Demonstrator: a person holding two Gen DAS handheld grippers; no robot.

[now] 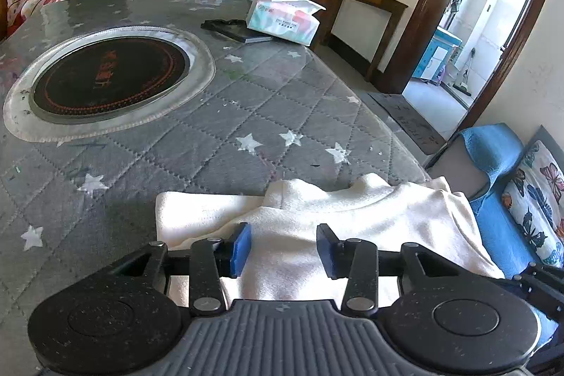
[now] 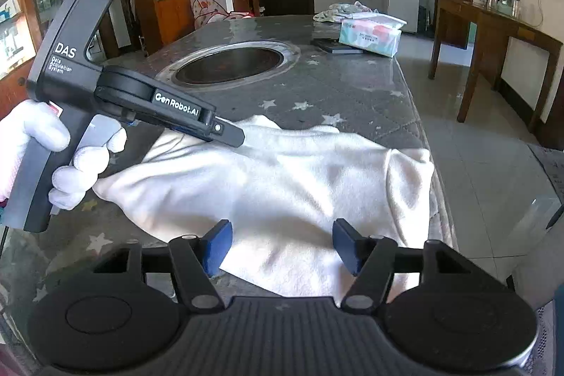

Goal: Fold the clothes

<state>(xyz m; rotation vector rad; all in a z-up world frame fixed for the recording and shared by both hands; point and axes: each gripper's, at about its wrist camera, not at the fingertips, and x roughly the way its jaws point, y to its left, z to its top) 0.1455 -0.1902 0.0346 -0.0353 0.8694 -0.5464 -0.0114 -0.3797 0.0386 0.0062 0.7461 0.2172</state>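
Though unseen leftside, gloved hand (image 2: 63,161) rightside

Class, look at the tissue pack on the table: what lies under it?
The tissue pack rests partly on a flat dark object, which lies on the table. The part beneath the pack is hidden.

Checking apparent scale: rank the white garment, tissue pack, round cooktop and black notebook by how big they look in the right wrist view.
1. White garment, nearest the camera
2. Round cooktop
3. Tissue pack
4. Black notebook
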